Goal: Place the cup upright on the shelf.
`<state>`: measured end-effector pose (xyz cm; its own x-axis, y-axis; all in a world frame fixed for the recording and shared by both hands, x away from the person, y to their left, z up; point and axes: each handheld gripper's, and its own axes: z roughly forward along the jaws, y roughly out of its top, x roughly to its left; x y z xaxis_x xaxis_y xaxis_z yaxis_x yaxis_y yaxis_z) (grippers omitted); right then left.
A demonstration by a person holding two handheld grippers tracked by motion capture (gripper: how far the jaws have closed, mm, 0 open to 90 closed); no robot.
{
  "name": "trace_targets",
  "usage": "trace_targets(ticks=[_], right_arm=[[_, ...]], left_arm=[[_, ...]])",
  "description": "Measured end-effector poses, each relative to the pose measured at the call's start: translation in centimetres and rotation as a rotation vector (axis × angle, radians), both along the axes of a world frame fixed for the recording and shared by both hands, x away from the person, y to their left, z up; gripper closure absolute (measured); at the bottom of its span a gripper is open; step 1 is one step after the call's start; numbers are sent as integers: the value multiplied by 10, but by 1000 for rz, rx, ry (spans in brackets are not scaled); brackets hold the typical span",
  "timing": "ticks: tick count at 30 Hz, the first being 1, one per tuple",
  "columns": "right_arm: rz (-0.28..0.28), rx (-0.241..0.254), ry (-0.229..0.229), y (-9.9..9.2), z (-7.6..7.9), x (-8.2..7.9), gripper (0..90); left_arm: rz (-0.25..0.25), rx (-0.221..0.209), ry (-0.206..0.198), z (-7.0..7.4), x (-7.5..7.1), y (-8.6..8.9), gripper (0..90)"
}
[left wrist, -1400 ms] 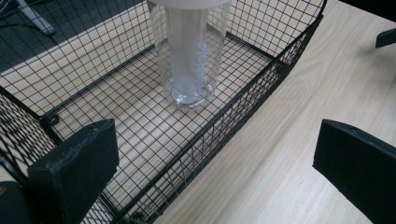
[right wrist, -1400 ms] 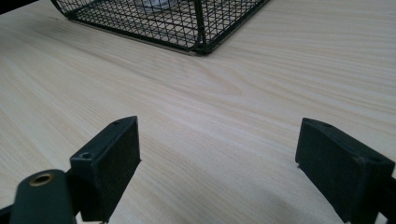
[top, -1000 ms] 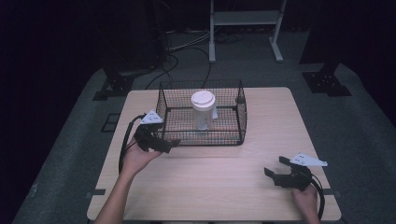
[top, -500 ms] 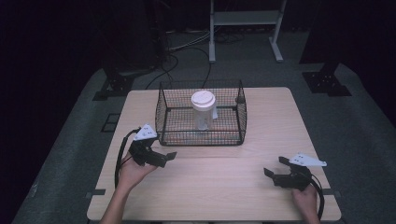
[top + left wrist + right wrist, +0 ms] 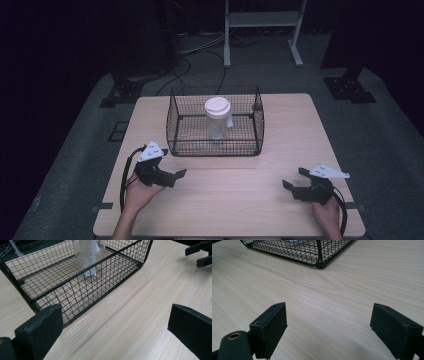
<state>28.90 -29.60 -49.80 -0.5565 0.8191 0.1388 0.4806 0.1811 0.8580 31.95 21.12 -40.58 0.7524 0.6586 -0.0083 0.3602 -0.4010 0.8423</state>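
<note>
A black wire basket [image 5: 215, 146] stands at the middle back of the wooden table [image 5: 240, 200]. Inside it a clear plastic cup with a white lid [image 5: 217, 118] stands upright; its ribbed wall [image 5: 87, 255] shows through the mesh in the left gripper view. My left gripper [image 5: 176, 177] rests near the basket's front left corner, open, with nothing between its jaws. My right gripper [image 5: 295, 179] sits low near the table's front right, open and empty too. The basket's corner [image 5: 319, 262] lies ahead of it in the right gripper view.
Bare wood stretches between the two grippers in front of the basket. A white metal stand [image 5: 262, 30] and cables [image 5: 195, 55] lie on the dark floor beyond the table. The other gripper's jaws [image 5: 200, 255] show far off in the left gripper view.
My left gripper has drawn back from the basket's left side toward the table's front edge. The right gripper has stayed where it was.
</note>
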Motion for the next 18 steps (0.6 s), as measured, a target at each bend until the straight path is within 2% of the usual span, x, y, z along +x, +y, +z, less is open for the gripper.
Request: trace_targets(ticks=[11,18], right_arm=[[1,-2,-1,0,0,0,129],[2,-4,-3,0,0,0,129]], left_arm=[[18,-29,-20,-20,-15,11,0],[32,-94,-51,-31,-27,21,0]])
